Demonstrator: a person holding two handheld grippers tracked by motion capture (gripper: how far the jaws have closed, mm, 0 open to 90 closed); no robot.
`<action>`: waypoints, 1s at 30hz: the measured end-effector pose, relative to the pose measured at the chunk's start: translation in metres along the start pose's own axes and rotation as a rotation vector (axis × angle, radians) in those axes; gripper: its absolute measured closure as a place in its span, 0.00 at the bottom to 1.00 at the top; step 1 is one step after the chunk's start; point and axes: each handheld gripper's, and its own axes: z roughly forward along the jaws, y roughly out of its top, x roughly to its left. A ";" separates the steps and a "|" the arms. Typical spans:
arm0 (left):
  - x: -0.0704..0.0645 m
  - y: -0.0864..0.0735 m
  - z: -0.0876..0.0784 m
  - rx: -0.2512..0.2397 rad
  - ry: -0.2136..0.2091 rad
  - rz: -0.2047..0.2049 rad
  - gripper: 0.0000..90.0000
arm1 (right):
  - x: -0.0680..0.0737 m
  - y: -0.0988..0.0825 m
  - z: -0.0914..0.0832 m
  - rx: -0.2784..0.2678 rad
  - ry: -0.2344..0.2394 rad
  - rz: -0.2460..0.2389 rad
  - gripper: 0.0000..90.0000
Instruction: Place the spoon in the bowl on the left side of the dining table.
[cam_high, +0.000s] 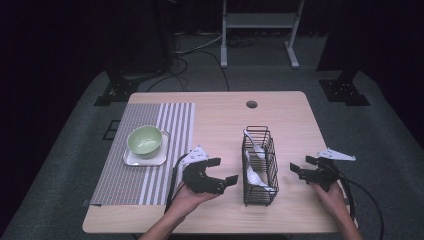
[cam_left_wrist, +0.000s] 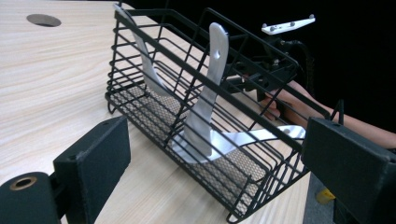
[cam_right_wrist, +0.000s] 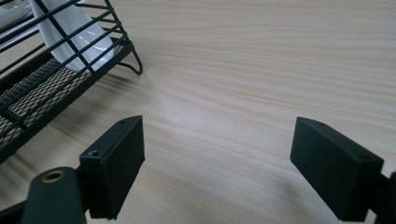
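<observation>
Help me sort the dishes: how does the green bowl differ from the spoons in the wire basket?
The bowl is green and round; the spoons are white and long. The bowl sits upright on a white plate; the spoons lean inside the basket. Neither gripper holds either.

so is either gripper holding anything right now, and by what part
Nothing is held. The left gripper and right gripper are both open, one on each side of the wire basket of spoons.

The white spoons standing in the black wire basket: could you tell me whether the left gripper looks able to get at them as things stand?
Probably yes. The left gripper is open beside the black wire basket, whose top is open, and a white spoon handle rises above the rim. Through the wire side it could not reach.
</observation>
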 end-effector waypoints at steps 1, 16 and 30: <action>-0.001 0.001 0.001 0.000 -0.001 0.000 0.08 | 0.000 0.000 0.000 0.000 0.000 0.000 0.18; -0.005 0.006 0.008 -0.002 -0.010 0.007 0.08 | 0.000 0.000 0.000 0.001 0.002 -0.003 0.18; -0.010 0.017 0.019 0.004 0.001 0.022 0.08 | 0.000 0.000 0.000 0.001 0.004 -0.002 0.18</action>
